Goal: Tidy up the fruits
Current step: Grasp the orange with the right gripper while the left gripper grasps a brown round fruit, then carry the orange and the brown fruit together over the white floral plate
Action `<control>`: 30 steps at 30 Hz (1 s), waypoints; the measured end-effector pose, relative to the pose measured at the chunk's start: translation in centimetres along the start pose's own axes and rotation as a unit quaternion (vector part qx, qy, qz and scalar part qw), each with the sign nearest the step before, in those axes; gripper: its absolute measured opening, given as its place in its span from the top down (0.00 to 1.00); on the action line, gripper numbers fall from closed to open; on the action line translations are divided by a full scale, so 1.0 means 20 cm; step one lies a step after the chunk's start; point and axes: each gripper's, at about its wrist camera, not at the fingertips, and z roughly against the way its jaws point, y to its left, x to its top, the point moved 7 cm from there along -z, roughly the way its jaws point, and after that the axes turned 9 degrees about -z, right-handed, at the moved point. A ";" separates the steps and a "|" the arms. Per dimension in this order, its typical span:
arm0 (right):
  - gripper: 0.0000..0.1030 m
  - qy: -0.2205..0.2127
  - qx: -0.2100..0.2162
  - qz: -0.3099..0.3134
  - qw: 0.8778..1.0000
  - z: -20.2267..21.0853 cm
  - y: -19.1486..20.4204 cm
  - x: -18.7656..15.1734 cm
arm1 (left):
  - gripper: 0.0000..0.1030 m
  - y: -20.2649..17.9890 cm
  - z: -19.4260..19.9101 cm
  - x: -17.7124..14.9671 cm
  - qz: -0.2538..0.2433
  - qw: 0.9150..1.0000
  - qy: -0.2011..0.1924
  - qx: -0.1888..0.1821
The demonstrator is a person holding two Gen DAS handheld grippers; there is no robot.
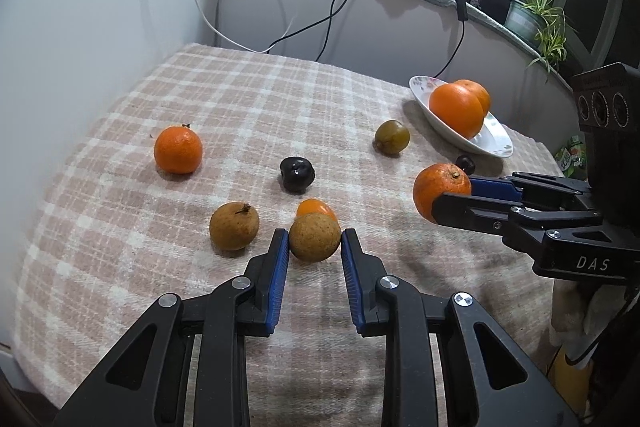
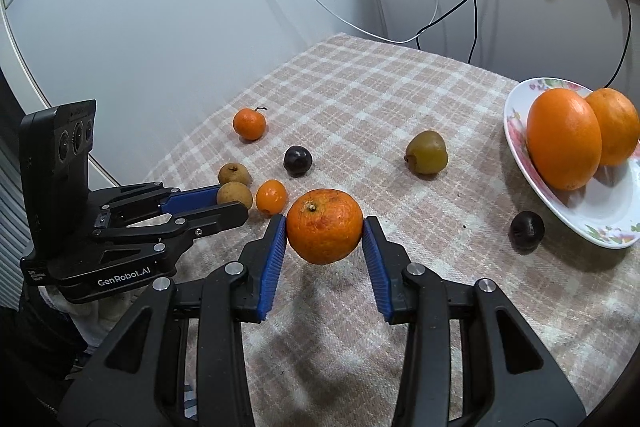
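Your right tool (image 2: 325,233) pinched a mandarin (image 2: 325,225) clear of the desk (image 2: 360,87); smooth rind could have slipped from the pads. Your left tool (image 1: 315,241) pinched a brown fruit (image 1: 315,237) touching a kumquat (image 1: 316,207), which could have rolled. The plate (image 2: 516,119) held two oranges (image 2: 564,139).

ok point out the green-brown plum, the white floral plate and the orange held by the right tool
green-brown round plum (image 2: 426,152), right wrist view, middle of its skin
white floral ceramic plate (image 2: 600,215), right wrist view, bare inner surface
rough-skinned orange in the right tool (image 2: 325,237), right wrist view, front face
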 end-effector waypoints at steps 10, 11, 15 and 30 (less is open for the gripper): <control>0.61 -0.013 -0.003 0.000 1.000 0.08 -0.02 0.00 | 0.76 -0.01 0.01 0.02 -0.003 1.000 -0.005 -0.003; 0.61 -0.015 -0.004 0.000 1.000 0.09 -0.03 0.00 | 0.76 -0.02 0.01 0.03 -0.005 1.000 -0.006 -0.005; 0.61 -0.028 -0.009 -0.005 1.000 0.16 -0.06 0.01 | 0.76 -0.06 0.02 0.06 -0.011 1.000 -0.013 -0.013; 0.61 -0.077 -0.046 -0.043 0.995 0.44 -0.32 0.06 | 0.76 -0.30 -0.02 0.25 -0.049 0.997 -0.036 -0.052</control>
